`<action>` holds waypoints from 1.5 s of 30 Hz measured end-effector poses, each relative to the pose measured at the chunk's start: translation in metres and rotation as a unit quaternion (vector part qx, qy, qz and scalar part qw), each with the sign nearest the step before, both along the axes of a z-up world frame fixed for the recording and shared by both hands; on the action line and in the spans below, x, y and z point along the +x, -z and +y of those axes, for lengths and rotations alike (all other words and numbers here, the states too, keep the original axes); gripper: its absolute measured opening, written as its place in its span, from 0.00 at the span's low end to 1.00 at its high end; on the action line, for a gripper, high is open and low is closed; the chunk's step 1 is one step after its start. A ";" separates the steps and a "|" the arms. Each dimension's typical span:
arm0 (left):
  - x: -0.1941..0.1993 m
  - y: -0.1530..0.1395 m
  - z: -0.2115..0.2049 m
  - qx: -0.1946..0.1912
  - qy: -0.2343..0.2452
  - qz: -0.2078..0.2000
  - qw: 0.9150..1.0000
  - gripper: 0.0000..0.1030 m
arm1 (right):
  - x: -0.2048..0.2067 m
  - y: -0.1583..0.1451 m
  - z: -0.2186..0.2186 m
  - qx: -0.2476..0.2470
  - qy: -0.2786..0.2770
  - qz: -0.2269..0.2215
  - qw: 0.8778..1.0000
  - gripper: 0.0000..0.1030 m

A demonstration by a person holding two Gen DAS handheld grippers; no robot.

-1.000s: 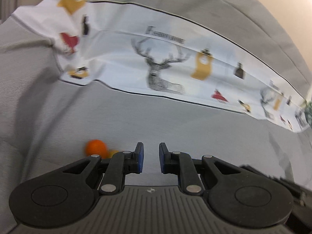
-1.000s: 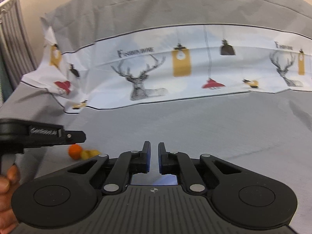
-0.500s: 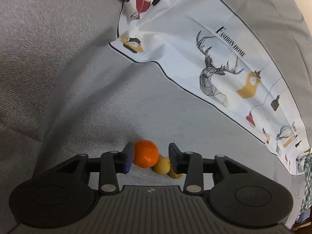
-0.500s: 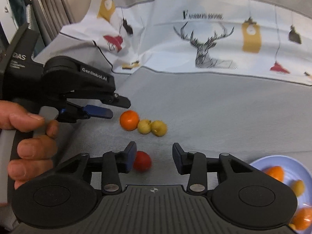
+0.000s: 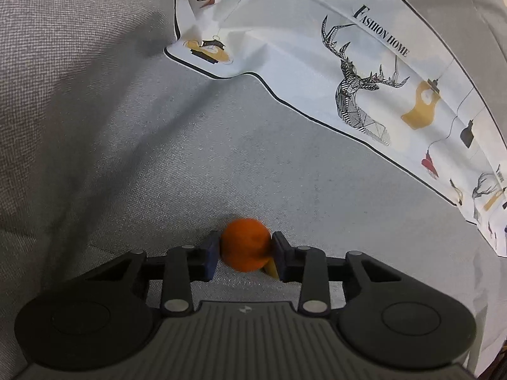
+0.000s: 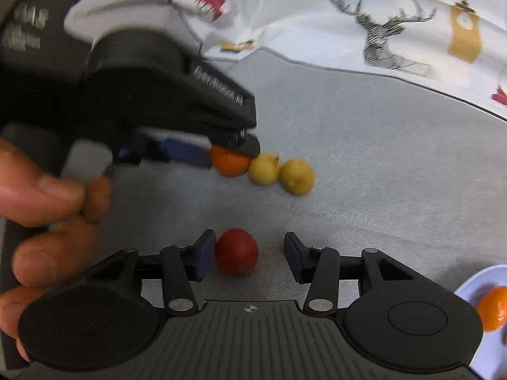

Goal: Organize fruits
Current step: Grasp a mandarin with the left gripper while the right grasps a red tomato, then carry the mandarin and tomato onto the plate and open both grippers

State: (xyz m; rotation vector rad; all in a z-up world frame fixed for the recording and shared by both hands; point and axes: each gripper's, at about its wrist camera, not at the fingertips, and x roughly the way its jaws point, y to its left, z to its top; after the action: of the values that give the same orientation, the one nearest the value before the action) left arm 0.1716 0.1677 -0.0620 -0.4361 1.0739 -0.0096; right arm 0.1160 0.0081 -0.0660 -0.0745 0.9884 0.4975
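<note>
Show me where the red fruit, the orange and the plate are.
red fruit (image 6: 236, 251), right wrist view, middle of its skin
orange (image 5: 245, 243), left wrist view, its front face
plate (image 6: 469, 288), right wrist view, its rim

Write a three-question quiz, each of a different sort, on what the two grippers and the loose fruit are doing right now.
1. True or false: the left gripper is shut on the round orange fruit.
2. The round red fruit lies: A) on the pale blue plate; B) between the open right gripper fingers; C) on the white printed deer cloth.
3. How many small yellow fruits lie beside the orange one?

Key: 1 true; 2 B; 3 two.
</note>
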 end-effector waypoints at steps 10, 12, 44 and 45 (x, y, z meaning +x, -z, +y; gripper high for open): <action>-0.026 -0.019 0.006 0.031 -0.016 -0.018 0.999 0.37 | -0.008 -0.013 -0.011 0.001 0.007 -0.027 1.000 0.29; -0.035 -0.027 0.005 0.038 -0.015 -0.028 0.999 0.37 | -0.012 -0.018 -0.018 0.003 0.014 -0.032 0.999 0.29; -0.118 -0.065 -0.177 0.037 0.268 -0.135 0.953 0.37 | -0.101 -0.065 -0.256 -0.019 0.194 -0.106 0.975 0.28; -0.119 -0.064 -0.182 0.036 0.276 -0.135 0.951 0.37 | -0.100 -0.065 -0.255 -0.021 0.193 -0.106 0.975 0.28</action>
State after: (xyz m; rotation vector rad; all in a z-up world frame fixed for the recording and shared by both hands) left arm 0.0524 -0.0147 0.0016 -0.0528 0.8928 -0.5128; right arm 0.0156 -0.2465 -0.0009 0.0271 0.7787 0.1077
